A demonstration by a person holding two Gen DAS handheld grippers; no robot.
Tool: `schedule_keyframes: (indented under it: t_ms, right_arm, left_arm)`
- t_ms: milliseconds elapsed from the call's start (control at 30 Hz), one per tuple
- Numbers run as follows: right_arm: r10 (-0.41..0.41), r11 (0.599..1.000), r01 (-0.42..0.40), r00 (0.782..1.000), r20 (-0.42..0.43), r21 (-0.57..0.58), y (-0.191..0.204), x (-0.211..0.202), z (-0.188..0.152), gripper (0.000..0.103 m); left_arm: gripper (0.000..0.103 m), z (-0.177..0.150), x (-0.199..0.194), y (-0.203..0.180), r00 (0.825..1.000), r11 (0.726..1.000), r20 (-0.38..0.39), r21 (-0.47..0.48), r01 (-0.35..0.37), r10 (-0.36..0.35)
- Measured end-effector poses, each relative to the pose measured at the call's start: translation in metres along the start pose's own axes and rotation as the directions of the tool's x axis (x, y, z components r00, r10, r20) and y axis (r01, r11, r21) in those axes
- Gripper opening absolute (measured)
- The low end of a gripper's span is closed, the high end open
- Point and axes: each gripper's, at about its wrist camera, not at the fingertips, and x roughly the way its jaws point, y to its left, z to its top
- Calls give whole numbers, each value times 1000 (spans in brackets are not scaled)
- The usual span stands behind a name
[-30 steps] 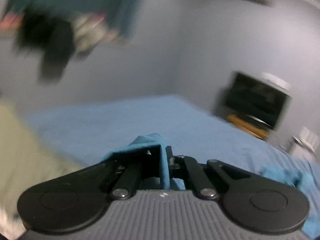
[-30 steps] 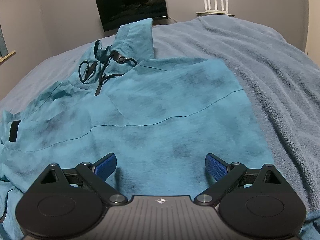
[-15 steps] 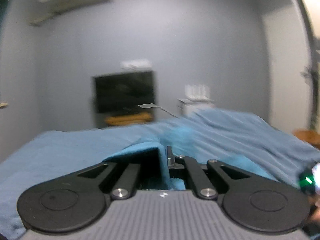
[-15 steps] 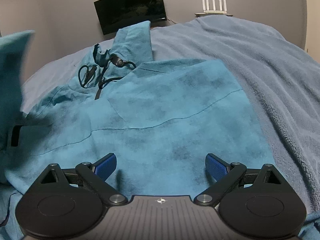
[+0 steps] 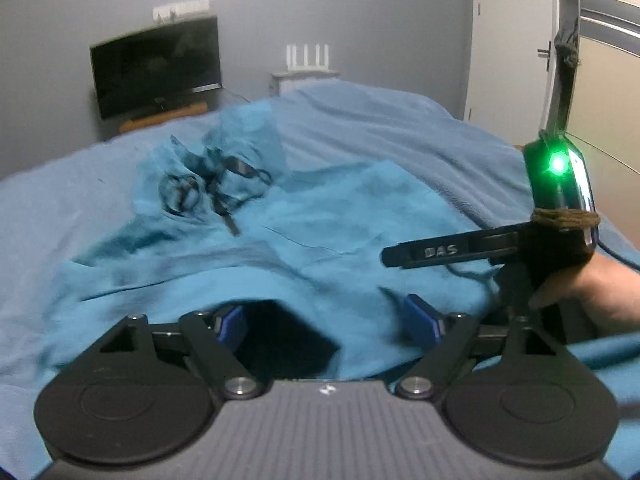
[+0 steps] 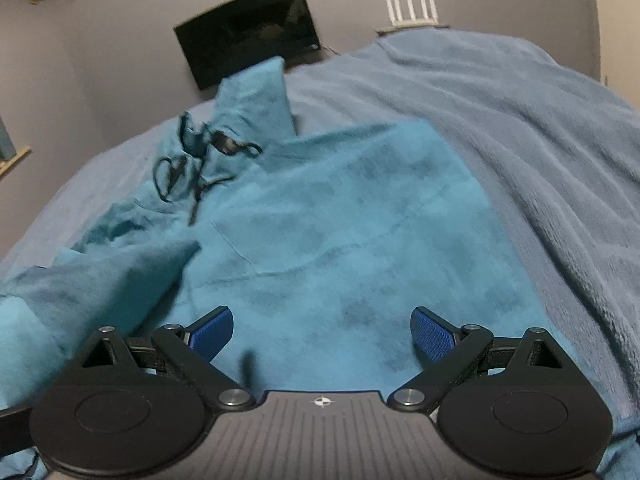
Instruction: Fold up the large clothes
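A teal hooded jacket (image 6: pixel 340 216) lies spread on the bed, hood and black drawcords (image 6: pixel 200 156) at the far end. My left gripper (image 5: pixel 326 322) hovers low over its near part, and its jaws are opening. A teal sleeve end with a dark cuff opening (image 5: pixel 288 340) lies loose between them, and the blue pads (image 5: pixel 424 320) do not press on it. In the right wrist view that sleeve (image 6: pixel 100 280) lies folded over the jacket's left side. My right gripper (image 6: pixel 322 332) is open above the jacket's lower part, holding nothing.
A blue fleece blanket (image 6: pixel 540 140) covers the bed all around the jacket. A dark TV screen (image 6: pixel 248 28) and a white router (image 6: pixel 410 12) stand at the far wall. In the left wrist view the right gripper's body with a green light (image 5: pixel 560 168) and the hand holding it (image 5: pixel 592 292) are close on the right.
The left gripper swung round from facing the wall to over the jacket, bringing the sleeve across. Its jaws, shut on teal cloth before, now stand apart. The right gripper stayed put.
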Motion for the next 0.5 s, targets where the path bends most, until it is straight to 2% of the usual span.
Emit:
schedule_keyframes:
  t_ms: [67, 133, 200, 267, 300, 367, 433, 500]
  right_arm:
    - [43, 999, -42, 998, 36, -27, 7, -7, 2, 97]
    - [115, 991, -110, 991, 71, -75, 18, -16, 2, 96]
    - [196, 972, -180, 975, 101, -148, 31, -26, 2, 95]
    - [273, 938, -234, 953, 130, -255, 48, -37, 0, 95]
    - [310, 915, -256, 941, 139, -311, 56, -43, -2, 95]
    - [388, 858, -301, 911, 141, -418, 73, -55, -8, 95]
    - [462, 782, -343, 879, 116, -520, 90, -64, -15, 95]
    - [502, 706, -363, 862, 68, -608, 106, -67, -24, 95]
  left_arm:
    - [82, 9, -17, 25, 999, 999, 23, -32, -41, 42]
    - [86, 6, -35, 49, 992, 989, 47, -97, -114, 119]
    - [94, 2, -54, 69, 973, 962, 63, -173, -209, 223]
    - [96, -5, -62, 96, 951, 922, 53, -270, -279, 304]
    - [96, -11, -63, 111, 938, 891, 32, -326, -315, 344]
    - [96, -21, -60, 132, 923, 850, -3, -387, -357, 386]
    - [96, -30, -49, 149, 912, 820, -58, -416, -392, 407]
    - [96, -39, -40, 163, 901, 782, -134, -454, -427, 413]
